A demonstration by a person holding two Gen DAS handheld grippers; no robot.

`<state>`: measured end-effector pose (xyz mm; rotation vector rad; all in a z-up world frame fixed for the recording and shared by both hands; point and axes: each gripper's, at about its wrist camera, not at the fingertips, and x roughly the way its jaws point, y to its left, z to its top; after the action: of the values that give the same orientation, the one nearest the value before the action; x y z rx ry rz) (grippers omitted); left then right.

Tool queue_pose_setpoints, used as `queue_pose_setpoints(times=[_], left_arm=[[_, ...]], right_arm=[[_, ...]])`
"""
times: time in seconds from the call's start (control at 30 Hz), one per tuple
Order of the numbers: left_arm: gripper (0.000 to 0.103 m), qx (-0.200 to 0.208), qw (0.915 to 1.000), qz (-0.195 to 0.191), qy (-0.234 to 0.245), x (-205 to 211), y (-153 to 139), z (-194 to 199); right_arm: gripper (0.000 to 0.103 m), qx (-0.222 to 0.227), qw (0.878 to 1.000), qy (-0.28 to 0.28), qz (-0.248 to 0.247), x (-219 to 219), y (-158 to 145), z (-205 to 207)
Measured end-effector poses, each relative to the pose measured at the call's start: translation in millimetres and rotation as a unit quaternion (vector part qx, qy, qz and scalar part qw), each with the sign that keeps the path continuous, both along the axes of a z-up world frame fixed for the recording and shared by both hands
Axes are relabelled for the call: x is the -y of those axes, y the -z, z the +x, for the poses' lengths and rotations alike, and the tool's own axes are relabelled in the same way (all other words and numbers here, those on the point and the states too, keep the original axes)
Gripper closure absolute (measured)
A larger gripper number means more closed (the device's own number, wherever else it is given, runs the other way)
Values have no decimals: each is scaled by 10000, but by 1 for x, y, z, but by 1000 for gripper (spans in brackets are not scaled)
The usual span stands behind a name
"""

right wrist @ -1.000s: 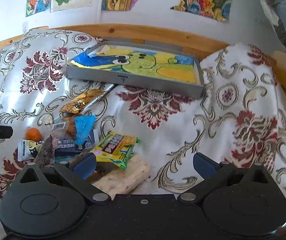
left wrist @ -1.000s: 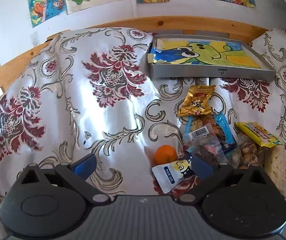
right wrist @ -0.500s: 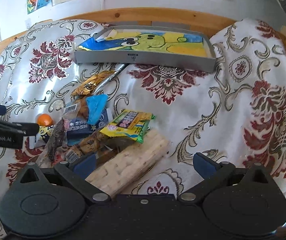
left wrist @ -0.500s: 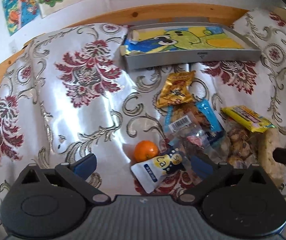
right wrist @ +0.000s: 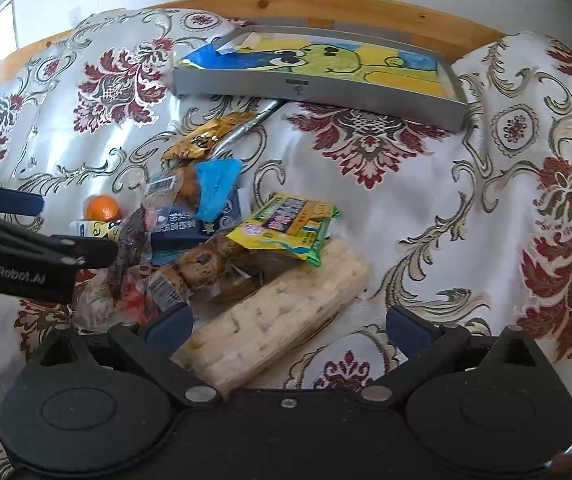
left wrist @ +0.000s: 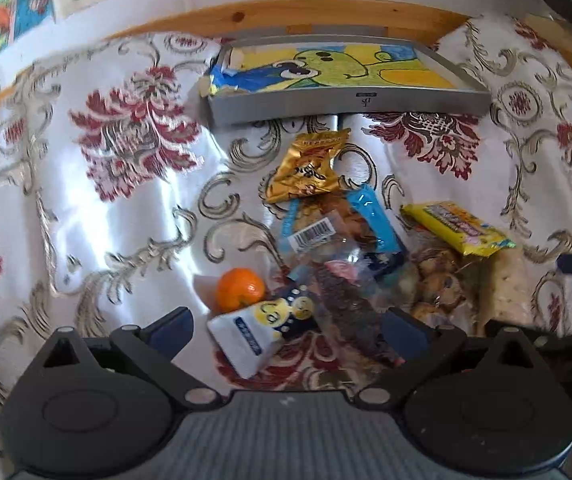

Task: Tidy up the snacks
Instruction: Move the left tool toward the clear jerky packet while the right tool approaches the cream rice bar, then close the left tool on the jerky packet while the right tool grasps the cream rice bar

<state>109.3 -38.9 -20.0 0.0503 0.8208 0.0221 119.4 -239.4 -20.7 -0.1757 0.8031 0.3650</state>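
White pouch (left wrist: 251, 334) is seen right between the wide-open, empty jaws of the left gripper (left wrist: 286, 328); the right gripper (right wrist: 288, 330), also wide open and empty, is placed over the rice bar (right wrist: 281, 312).

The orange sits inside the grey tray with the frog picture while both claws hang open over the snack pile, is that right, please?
Not quite: the orange lies on the cloth by the snack pile, outside the grey tray, as the left wrist view shows. Both claws, left and right, are open.
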Motion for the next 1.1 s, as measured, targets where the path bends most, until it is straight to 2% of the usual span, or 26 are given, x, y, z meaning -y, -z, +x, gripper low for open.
queue_pose_setpoints(times=[0.27,0.47,0.6,0.77,0.97,1.0,1.03,1.1], left_arm=[[1,-290,9940,-1005,-306,-11,8,11],[6,-634,9837,-1595,-528,-17,18,25],[8,-705,9804,-1712,-667,-18,23,32],[16,-776,9807,-1651,-710,-16,24,37],[32,-821,9834,-1479,-665,-11,24,32],[36,-838,9826,-1528,-650,-12,25,31],[45,-876,9808,-1631,-619,-13,26,30],[48,-941,9751,-1908,-628,-18,28,26]], right_arm=[[1,-33,9999,-65,-68,-8,5,-1],[1,-42,10000,33,2,-7,8,2],[3,-55,9999,132,51,-7,12,5],[11,-271,9993,124,233,-7,20,11],[18,-326,9989,96,331,-7,20,11],[21,-327,9988,95,353,-6,20,11],[23,-323,9987,97,373,-6,19,11],[27,-308,9988,106,362,-5,19,11]])
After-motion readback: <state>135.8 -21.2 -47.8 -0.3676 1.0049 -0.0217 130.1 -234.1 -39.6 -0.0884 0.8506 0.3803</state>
